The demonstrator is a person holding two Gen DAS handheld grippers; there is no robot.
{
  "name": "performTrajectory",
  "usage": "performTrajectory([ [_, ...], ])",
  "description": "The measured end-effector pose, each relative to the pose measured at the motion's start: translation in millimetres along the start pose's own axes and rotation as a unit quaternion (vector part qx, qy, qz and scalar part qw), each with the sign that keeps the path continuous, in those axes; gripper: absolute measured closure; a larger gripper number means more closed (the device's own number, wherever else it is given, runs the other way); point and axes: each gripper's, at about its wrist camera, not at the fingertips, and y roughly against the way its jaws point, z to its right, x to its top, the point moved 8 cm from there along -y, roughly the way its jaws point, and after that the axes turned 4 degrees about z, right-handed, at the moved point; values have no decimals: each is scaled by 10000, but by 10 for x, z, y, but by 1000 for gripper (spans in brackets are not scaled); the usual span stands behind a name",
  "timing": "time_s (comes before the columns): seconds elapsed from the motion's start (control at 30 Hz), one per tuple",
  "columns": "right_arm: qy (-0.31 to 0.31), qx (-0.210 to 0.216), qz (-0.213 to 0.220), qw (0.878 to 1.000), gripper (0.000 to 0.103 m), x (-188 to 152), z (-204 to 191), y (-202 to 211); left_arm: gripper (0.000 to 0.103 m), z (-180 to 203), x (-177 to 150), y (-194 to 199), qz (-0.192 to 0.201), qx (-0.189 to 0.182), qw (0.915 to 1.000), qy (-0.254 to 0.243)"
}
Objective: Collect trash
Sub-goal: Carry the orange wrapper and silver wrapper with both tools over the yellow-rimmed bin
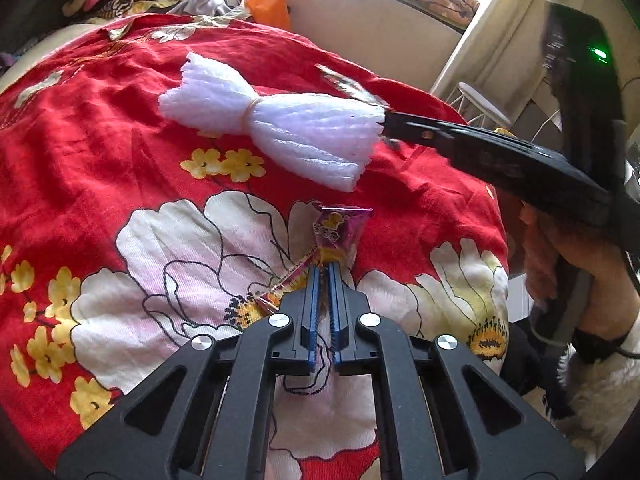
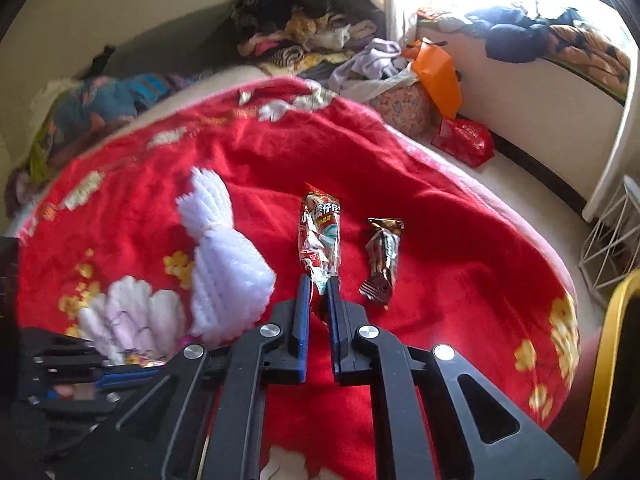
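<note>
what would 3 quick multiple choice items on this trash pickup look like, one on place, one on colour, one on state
1. Where does the white foam bundle lie in the right wrist view?
A. right of the brown wrapper
B. left of the red-and-white wrapper
C. on the floor

2. What colour is the wrapper in the left tongs?
A. purple
B. green
C. plain white

3. How do the right tongs stand?
A. wide open above the cloth
B. shut on the red-and-white wrapper
C. shut on the foam bundle

Answers:
1 B: the bundle sits on the red floral cloth, left of the red-and-white wrapper.
2 A: the purple wrapper is pinched between the blue pads.
3 B: the pads press the wrapper's near end; the brown wrapper lies free beside it.
</note>
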Motion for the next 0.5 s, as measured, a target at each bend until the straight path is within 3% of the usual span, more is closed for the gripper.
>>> performTrajectory([
  [0.17,-439,161,210,9987,95,-86,44,317,101,59,13,32,39,-32,9999,-92],
  [0.5,-576,141,623,9963,95,-49,104,811,101,278,223,232,361,-110,9989,-261],
])
